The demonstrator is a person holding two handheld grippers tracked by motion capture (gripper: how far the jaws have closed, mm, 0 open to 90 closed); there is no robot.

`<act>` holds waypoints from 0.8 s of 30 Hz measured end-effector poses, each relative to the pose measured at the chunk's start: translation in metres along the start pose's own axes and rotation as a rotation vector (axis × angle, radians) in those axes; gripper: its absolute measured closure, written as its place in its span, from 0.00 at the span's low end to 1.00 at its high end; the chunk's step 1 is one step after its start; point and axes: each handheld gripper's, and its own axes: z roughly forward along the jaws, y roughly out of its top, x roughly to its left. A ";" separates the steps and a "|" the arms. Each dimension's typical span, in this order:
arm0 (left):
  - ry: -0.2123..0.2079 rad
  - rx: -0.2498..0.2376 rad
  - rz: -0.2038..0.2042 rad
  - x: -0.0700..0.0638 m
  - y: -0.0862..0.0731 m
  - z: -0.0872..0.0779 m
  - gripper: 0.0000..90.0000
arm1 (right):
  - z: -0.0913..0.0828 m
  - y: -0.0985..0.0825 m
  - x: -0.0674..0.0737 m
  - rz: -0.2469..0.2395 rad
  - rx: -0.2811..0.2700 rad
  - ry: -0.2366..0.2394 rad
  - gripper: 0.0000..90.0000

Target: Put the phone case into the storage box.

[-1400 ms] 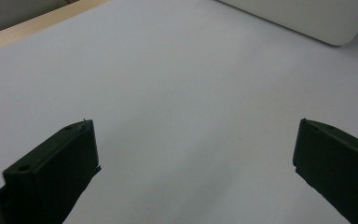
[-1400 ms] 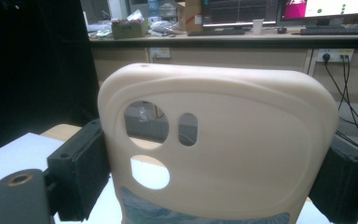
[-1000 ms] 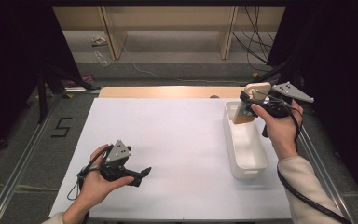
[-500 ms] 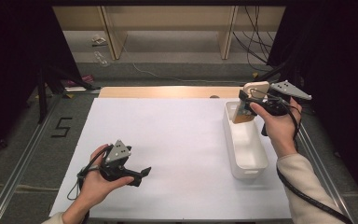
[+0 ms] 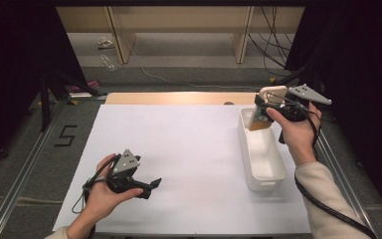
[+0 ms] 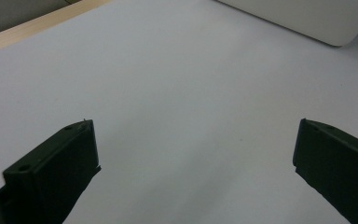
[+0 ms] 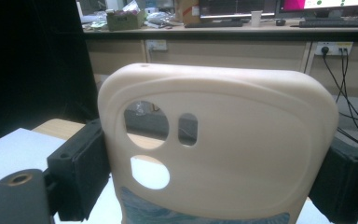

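Note:
A cream phone case with round camera cut-outs stands upright between the black jaws of my right gripper, which is shut on its two sides. In the high view that phone case hangs above the far end of a long white bin at the table's right, held by the right gripper. My left gripper rests low over the white table at the front left. Its jaws stand wide apart in the left gripper view, where the left gripper holds nothing.
A wooden strip runs along the table's far edge. Beyond it stand shelf units with cables on the floor. The white bin's corner shows at the top right of the left gripper view. A "5" mark lies left of the table.
The right gripper has shifted slightly with the phone case over the bin's far end. The left gripper has stayed in place.

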 end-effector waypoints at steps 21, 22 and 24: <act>-0.003 -0.005 -0.001 0.000 0.001 0.000 0.00 | 0.011 0.003 0.001 0.006 0.006 0.003 0.15; -0.003 -0.005 0.000 0.000 0.001 0.000 0.00 | 0.012 0.004 0.001 0.006 0.006 0.004 0.15; -0.004 -0.003 0.001 0.000 0.000 0.000 0.00 | 0.012 0.005 0.002 0.007 0.006 0.002 0.15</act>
